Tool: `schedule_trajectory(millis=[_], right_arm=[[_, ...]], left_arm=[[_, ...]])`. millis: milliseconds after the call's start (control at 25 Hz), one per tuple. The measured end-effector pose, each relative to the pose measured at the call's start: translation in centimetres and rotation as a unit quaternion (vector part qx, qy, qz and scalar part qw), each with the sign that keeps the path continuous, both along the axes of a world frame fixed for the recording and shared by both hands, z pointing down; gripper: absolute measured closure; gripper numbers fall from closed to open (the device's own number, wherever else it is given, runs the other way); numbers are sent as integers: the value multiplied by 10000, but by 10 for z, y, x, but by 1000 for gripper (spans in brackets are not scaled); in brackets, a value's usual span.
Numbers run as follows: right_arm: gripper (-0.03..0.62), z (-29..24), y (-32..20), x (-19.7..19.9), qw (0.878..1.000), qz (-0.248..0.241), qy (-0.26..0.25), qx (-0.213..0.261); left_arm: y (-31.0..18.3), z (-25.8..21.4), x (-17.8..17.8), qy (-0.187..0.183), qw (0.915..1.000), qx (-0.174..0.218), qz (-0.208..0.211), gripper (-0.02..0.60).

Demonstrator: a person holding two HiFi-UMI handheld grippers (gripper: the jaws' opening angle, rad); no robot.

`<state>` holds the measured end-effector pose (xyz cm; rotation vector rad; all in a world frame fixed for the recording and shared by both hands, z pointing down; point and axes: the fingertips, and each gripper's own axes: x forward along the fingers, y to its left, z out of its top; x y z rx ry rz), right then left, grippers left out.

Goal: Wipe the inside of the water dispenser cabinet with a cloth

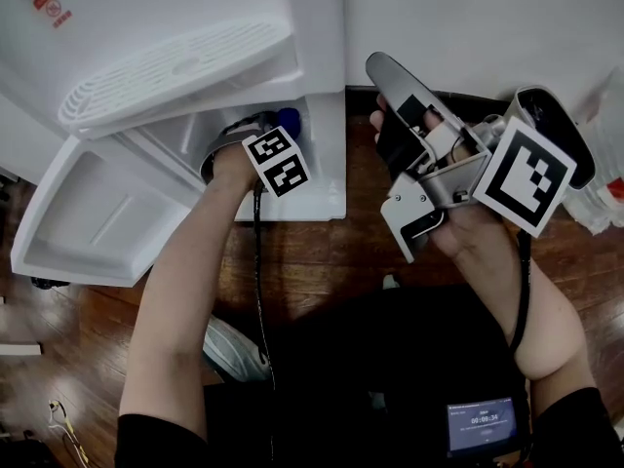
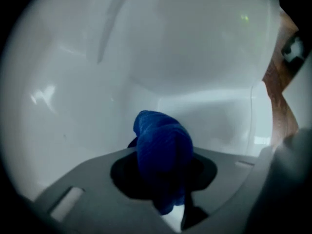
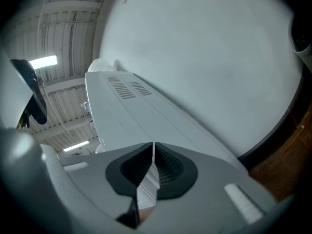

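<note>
My left gripper (image 2: 163,174) has its two jaws a little apart and clamped on the one blue cloth (image 2: 161,143). The cloth fills the gap between them and bulges out past the tips in a rolled wad. It sits inside the cabinet (image 2: 87,82) of the single water dispenser (image 1: 175,18), close to the white inner walls; I cannot tell whether it touches them. The cabinet's one door (image 1: 88,213) hangs open to the left, below the drip grille (image 1: 166,71). My right gripper (image 3: 152,167) has its two jaws pressed together with nothing between them. It is held up well apart from the cloth, over the wooden floor (image 1: 322,261), and looks along the dispenser's side.
</note>
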<state>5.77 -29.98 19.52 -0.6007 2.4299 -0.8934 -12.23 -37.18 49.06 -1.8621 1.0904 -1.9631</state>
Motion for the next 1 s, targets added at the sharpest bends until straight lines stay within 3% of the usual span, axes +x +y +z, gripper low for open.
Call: schedule_trajectory(millis=[80, 160, 240, 280, 360, 440, 520, 600, 640, 720, 800, 920, 960, 1000], right_arm=[[577, 1, -2, 0, 10000, 22, 55, 51], [577, 2, -4, 2, 9999, 83, 87, 100], [577, 3, -6, 3, 9997, 152, 134, 158], [577, 4, -7, 4, 9995, 189, 170, 188], [577, 6, -8, 6, 9990, 264, 266, 256], [577, 8, -8, 8, 9983, 320, 363, 316], [577, 7, -7, 11, 9977, 378, 411, 388], [577, 0, -5, 15, 9957, 576, 463, 551], [579, -6, -3, 19, 9933, 761, 505, 705], [580, -29, 7, 33, 9817, 1319, 596, 1240], [580, -66, 31, 48, 9541, 1977, 662, 2151], [580, -116, 88, 42, 8901, 2413, 929, 3752], [580, -121, 105, 31, 8765, 2310, 1063, 4088], [580, -118, 118, 15, 8720, 2084, 1196, 4264]], left_arm=[[14, 4, 1, 68, 9995, -244, -163, 460], [36, 7, -1, -363, 9968, -706, 32, 463], [66, 11, -4, -874, 9866, -1322, 393, 463], [83, 13, -3, -963, 9801, -1651, 535, 463], [120, 10, 8, -569, 9705, -2226, 728, 463], [154, -9, 32, 462, 9657, -2382, 923, 463], [176, -50, 52, 1578, 9658, -1785, 1022, 462], [192, -106, 54, 2428, 9643, -563, 899, 462], [201, -137, 49, 2722, 9591, 174, 759, 460], [223, -201, 31, 3012, 9375, 1679, 474, 460], [251, -259, 10, 3267, 9004, 2870, 128, 460], [284, -304, -13, 4194, 8278, 3664, -678, 457], [290, -312, -16, 4463, 8070, 3795, -746, 457], [294, -315, -19, 4662, 7908, 3894, -750, 457]])
